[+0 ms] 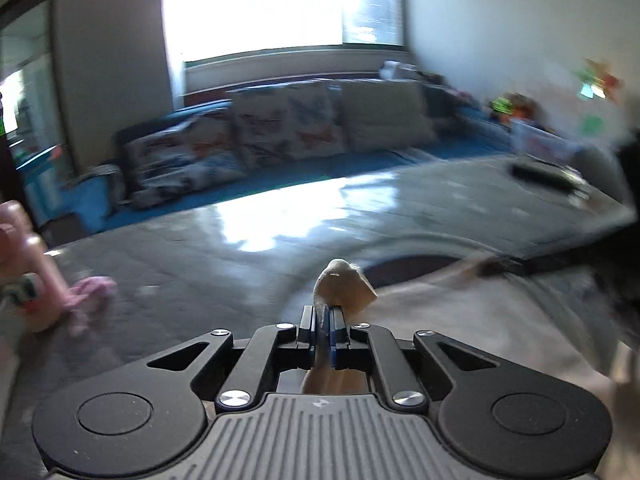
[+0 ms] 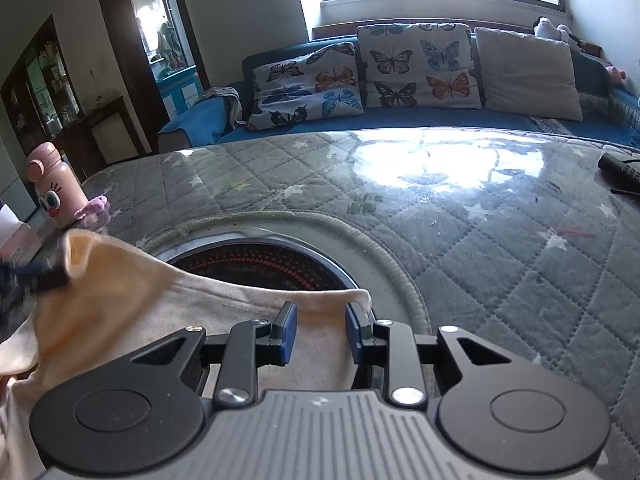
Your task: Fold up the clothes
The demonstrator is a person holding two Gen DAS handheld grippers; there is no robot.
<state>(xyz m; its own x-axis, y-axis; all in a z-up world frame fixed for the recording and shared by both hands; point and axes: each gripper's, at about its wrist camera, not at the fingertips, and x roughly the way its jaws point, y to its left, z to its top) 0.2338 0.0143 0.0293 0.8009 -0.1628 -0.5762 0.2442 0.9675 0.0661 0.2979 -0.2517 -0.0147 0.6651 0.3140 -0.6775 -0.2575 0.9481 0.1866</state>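
A cream garment [image 2: 160,308] lies over the near left part of a grey quilted table [image 2: 480,240]. My left gripper [image 1: 323,312] is shut on a bunched corner of this garment [image 1: 348,284], which sticks up past the fingertips. In the right wrist view that left gripper [image 2: 44,276] shows as a dark blur lifting the garment's left corner. My right gripper [image 2: 320,320] hovers over the garment's far right edge. Its blue pads [image 2: 289,332] stand apart, with flat cloth seen between them. It appears blurred at the right of the left wrist view as the right gripper [image 1: 500,268].
A round dark inset [image 2: 256,264] in the table top sits just beyond the garment. A pink bottle [image 2: 52,188] and a small pink cloth [image 2: 94,208] stand at the table's left edge. A black remote [image 2: 620,166] lies far right. A blue sofa with butterfly cushions [image 2: 400,64] lies behind.
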